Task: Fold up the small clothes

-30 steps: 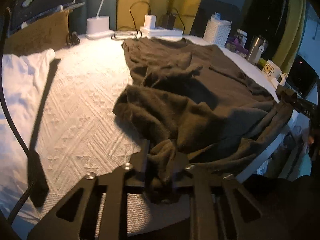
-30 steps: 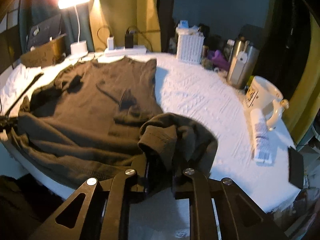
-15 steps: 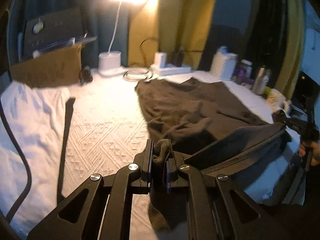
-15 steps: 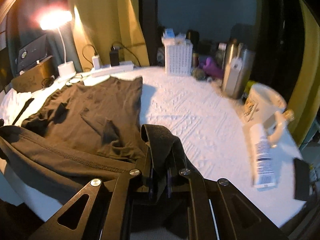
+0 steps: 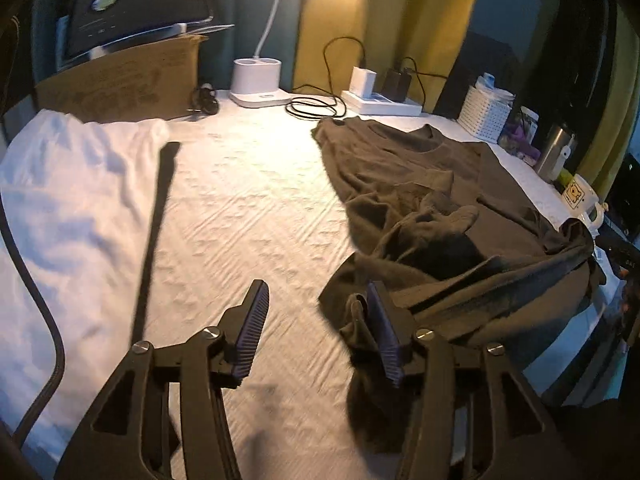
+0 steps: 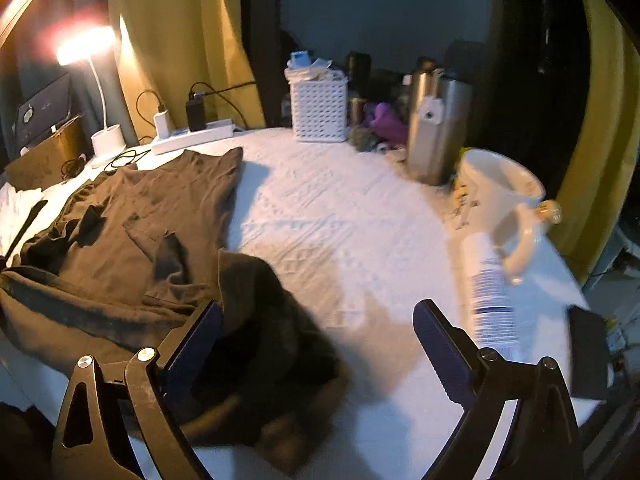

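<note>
A dark brown T-shirt (image 5: 440, 208) lies rumpled on the white textured table cover (image 5: 248, 208), its neck toward the far side. In the left wrist view my left gripper (image 5: 318, 332) has its jaws opening. A loose bottom corner of the shirt (image 5: 356, 320) sags against the right finger, unpinched. In the right wrist view the T-shirt (image 6: 152, 216) spreads to the left. My right gripper (image 6: 320, 338) has its jaws opening wide, and the other bottom corner (image 6: 272, 320) lies slack between them beside the left finger.
A white garment (image 5: 60, 184) and a black strap (image 5: 156, 232) lie at the left. At the back stand a cardboard box (image 5: 120, 80), a lamp base (image 5: 258, 80) and a power strip (image 5: 380, 104). Right: a white basket (image 6: 318, 110), steel flask (image 6: 436, 128), mug (image 6: 500, 196), lying bottle (image 6: 488, 292).
Both grippers were shut on the shirt's bottom corners and lifted them toward me. Now both stand open, and the corners have dropped slack near the table's front edge.
</note>
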Available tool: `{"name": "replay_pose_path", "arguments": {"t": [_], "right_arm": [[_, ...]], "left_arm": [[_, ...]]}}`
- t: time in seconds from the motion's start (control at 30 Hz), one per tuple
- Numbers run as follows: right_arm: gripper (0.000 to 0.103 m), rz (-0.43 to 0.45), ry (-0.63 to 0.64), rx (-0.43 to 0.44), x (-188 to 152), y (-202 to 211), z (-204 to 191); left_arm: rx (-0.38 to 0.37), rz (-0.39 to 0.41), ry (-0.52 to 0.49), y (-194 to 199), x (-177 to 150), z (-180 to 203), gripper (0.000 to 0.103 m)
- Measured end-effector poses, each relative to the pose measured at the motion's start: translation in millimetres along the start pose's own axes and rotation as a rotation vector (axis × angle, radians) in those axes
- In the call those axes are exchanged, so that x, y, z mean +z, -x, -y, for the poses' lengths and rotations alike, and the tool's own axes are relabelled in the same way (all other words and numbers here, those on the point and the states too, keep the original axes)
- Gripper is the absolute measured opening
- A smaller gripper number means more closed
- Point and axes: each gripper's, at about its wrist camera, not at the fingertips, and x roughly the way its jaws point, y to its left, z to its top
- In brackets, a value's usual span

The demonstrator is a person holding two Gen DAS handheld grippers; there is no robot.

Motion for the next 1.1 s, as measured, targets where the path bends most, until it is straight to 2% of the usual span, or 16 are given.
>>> {"name": "replay_pose_path", "arguments": {"t": [0.1,0.2,0.3,0.53,0.83,0.93,1.1], "right_arm": [[0.097,0.001,0.053,-0.016,-4.7,4.1,2.6],[0.097,-0.034,0.088,-0.019,-9.0,-1.9,1.0],[0.097,-0.077,0.148,-0.037,-11.4,-14.2,-10.0],[0.097,-0.099,0.218,0.009,2.8,-45.7,-34.2],[0.096,-0.151,0.149,0.091,25.7,-85.9,-42.1],[0.084,-0.18,0.09,0.131,29.6,-99.5,-36.7],[0.079,-0.183,0.036,0.14,33.1,-108.1,-30.3]], "left_arm": [[0.0,-0.005,-0.019,6.0,-6.1,0.7,0.051],[-0.035,-0.014,-0.045,7.7,-12.1,6.2,0.052],[-0.066,-0.022,-0.074,4.9,-18.0,11.0,0.07],[-0.09,-0.068,-0.077,-8.9,-25.6,7.3,0.071],[-0.147,-0.061,-0.113,-3.7,-26.5,3.4,0.071],[-0.169,-0.061,-0.14,-2.1,-24.4,6.3,0.071],[-0.178,-0.058,-0.171,0.4,-21.5,6.5,0.071]]}}
